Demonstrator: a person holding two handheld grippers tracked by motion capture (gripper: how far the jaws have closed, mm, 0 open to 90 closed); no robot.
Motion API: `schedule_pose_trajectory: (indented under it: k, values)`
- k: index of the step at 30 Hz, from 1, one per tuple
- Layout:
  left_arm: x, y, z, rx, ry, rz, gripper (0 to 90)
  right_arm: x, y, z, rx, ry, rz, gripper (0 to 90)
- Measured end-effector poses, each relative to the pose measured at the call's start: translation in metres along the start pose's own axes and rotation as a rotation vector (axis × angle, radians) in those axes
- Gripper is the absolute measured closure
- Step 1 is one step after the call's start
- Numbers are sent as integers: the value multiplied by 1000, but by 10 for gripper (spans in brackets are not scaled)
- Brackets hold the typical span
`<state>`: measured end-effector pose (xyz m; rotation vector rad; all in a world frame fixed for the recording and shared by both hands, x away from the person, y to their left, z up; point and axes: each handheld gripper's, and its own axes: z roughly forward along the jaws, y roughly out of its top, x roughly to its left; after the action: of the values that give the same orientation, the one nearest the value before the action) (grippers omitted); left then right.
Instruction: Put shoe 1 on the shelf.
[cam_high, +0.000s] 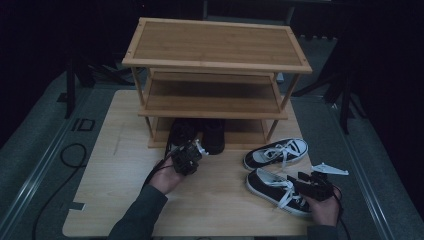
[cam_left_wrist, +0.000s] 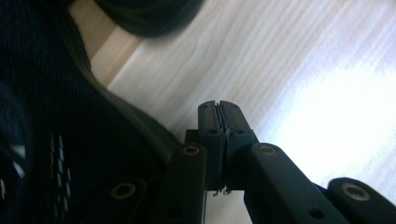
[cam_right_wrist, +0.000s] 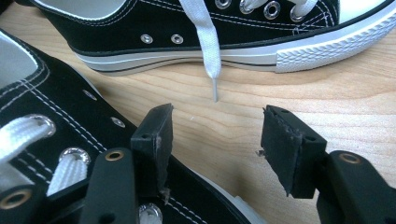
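Dark shoes: two dark shoes sit on the bottom shelf of the wooden rack, side by side, with their ends sticking out at the front.
Left gripper: the left gripper is just in front of those dark shoes, very close to them. In the left gripper view its two black jaws are pressed flat together with nothing between them. A dark shoe fills the left side of that view, beside the jaws.
Left arm: the left hand and its grey sleeve come up from the bottom edge and lean toward the rack.
Sneakers: two black sneakers with white laces lie on the table to the right of the rack. One sneaker is farther away, the other sneaker is closer to the person.
Right gripper: the right gripper sits over the near sneaker. Its jaws are wide apart and hold nothing. One jaw is over the sneaker's side, the other over bare wood.
Right hand: the right hand is low at the table's near right corner.
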<state>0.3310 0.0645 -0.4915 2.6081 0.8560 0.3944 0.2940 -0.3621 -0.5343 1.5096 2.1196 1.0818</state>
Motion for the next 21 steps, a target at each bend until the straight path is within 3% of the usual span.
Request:
schedule_pose_trajectory:
  k: [7,16,21]
  values:
    - [1,-28,-9,15,-1,-19,873,0,0,0,0,0,2,432]
    - [18,-63,-19,35,7,-114,866,0,0,0,0,-1,2,432]
    - [23,-72,-20,36,7,-153,867,0,0,0,-1,-2,1,433]
